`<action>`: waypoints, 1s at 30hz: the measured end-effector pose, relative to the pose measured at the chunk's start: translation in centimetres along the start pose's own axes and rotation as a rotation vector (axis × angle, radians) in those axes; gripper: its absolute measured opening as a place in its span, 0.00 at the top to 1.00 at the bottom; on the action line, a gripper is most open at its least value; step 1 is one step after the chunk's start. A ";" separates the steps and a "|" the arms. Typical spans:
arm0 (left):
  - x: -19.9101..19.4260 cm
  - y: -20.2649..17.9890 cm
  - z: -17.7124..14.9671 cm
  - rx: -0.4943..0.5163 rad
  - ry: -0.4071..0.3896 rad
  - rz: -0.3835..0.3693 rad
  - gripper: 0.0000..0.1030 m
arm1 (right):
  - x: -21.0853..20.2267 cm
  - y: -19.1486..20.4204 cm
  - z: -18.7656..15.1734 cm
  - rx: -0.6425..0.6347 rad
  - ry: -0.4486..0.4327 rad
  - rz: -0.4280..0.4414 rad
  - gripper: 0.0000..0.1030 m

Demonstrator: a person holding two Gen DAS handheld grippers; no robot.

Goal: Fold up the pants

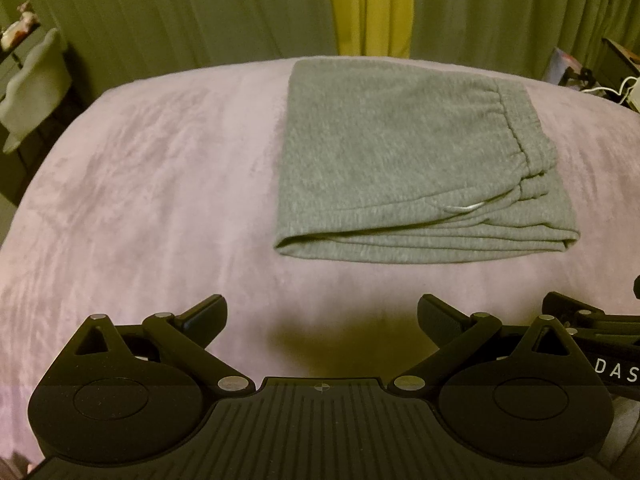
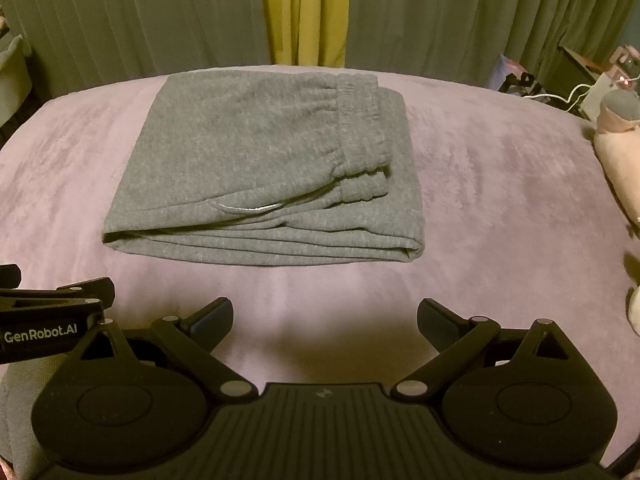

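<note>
We see a pink blanket (image 1: 140, 184) spread before green curtains (image 2: 440, 12). On it the folded grey pants (image 2: 256, 168) lie flat, with a pink pillow (image 2: 618, 168) to their right. Nearer than the pants, our left gripper (image 1: 320, 316) and right gripper (image 2: 325, 316) hover spread wide, holding nothing.

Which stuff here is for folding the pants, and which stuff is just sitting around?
For the job: grey pants, already folded; left gripper, open; right gripper, open; purple blanket they lie on.

Just there: green curtains, white cable, pink thing.
</note>
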State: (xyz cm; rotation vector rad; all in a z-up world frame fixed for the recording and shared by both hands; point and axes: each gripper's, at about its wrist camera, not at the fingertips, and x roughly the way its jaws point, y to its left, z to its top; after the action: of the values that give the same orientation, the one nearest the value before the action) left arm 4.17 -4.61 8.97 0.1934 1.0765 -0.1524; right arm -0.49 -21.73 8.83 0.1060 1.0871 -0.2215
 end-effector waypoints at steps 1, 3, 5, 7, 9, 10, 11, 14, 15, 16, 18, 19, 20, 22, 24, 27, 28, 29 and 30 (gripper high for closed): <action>0.0 0.0 0.0 0.000 0.000 -0.001 0.00 | 0.0 0.0 0.0 0.000 0.001 0.001 0.04; 0.0 0.0 0.0 -0.001 -0.001 -0.002 0.00 | 0.0 0.0 0.0 0.003 -0.001 0.001 0.04; 0.0 0.0 0.0 0.001 -0.001 -0.002 0.00 | 0.0 0.0 0.0 0.001 -0.001 0.002 0.04; 0.0 0.0 0.0 -0.001 -0.001 -0.002 0.00 | 0.0 0.0 0.0 0.001 -0.001 0.001 0.04; 0.0 0.1 0.0 -0.002 0.000 -0.002 0.00 | 0.0 0.1 0.0 0.001 0.000 0.002 0.04; 0.0 0.1 0.0 -0.002 0.000 -0.002 0.00 | 0.0 0.1 0.0 0.002 -0.001 0.001 0.04; 0.0 0.1 0.0 -0.002 0.000 -0.002 0.00 | 0.0 0.1 0.0 0.001 -0.001 0.002 0.04; 0.1 0.1 0.0 -0.003 -0.001 -0.002 0.00 | 0.0 0.1 0.0 0.001 0.001 0.003 0.04; 0.1 0.2 0.0 -0.002 -0.002 0.000 0.00 | 0.0 0.1 0.0 0.000 0.002 0.002 0.04; 0.1 0.2 0.0 -0.001 -0.002 0.000 0.00 | 0.0 0.1 0.0 0.000 0.002 0.003 0.04; 0.2 0.2 0.0 0.000 -0.002 0.001 0.00 | 0.0 0.1 0.0 0.001 0.001 0.004 0.04; 0.2 0.2 0.0 0.001 -0.001 0.000 0.00 | 0.1 0.1 0.0 0.002 0.001 0.004 0.04; 0.2 0.2 0.0 0.000 0.000 0.000 0.00 | 0.1 0.1 0.0 0.002 0.001 0.004 0.04; 0.3 0.2 0.0 0.000 0.001 0.003 0.00 | 0.0 0.1 0.0 0.000 0.000 0.005 0.04; 0.3 0.3 0.0 0.000 0.000 0.002 0.00 | 0.1 0.1 0.0 0.001 0.000 0.003 0.04; 0.3 0.3 0.0 0.000 -0.001 0.004 0.00 | 0.1 0.1 0.0 0.002 0.002 0.003 0.04; 0.3 0.3 0.0 0.001 -0.002 0.008 0.00 | 0.1 0.1 0.0 0.001 0.003 0.003 0.04; 0.3 0.3 -0.1 0.002 -0.002 0.011 0.00 | 0.1 0.1 0.0 0.000 0.003 0.003 0.04; 0.3 0.3 -0.1 0.002 -0.003 0.013 0.00 | 0.0 0.1 0.0 0.000 0.003 0.004 0.04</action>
State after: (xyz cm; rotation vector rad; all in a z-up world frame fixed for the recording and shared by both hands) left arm 4.33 -4.32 8.67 0.2017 1.0720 -0.1421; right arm -0.47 -21.65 8.79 0.1087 1.0899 -0.2182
